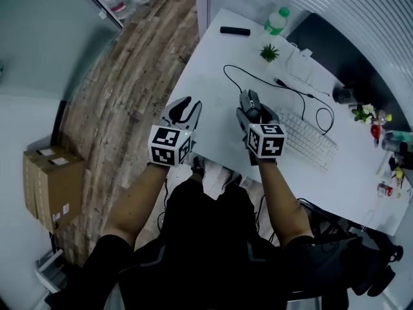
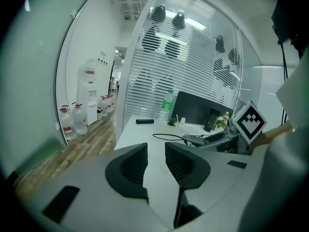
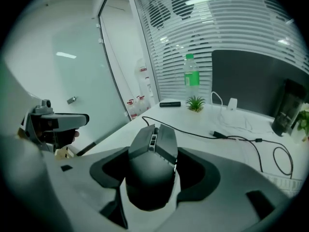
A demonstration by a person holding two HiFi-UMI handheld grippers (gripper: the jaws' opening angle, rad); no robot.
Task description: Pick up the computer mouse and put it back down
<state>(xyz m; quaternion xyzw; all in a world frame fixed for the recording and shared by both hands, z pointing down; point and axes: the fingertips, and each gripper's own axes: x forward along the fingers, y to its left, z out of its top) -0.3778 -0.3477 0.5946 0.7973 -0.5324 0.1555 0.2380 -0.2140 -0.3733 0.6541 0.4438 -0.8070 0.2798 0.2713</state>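
Right gripper [image 3: 154,170] clamped on the computer mouse [image 3: 152,151]: dark body wedged between both jaws, buttons pointing away from the camera, black cable [image 3: 203,132] trailing off across the white desk [image 3: 120,134]. From the head view the mouse [image 1: 250,100] sits at the gripper's tip over the desk's near edge, just left of the white keyboard [image 1: 310,138]; whether it touches the surface is hard to tell. Left gripper [image 2: 156,161] empty, jaws a narrow gap apart, bare desk showing between them; it hangs at the desk's near left edge, well apart from the mouse. Small potted plant [image 1: 269,52] and green-capped bottle [image 1: 277,20] at the far side.
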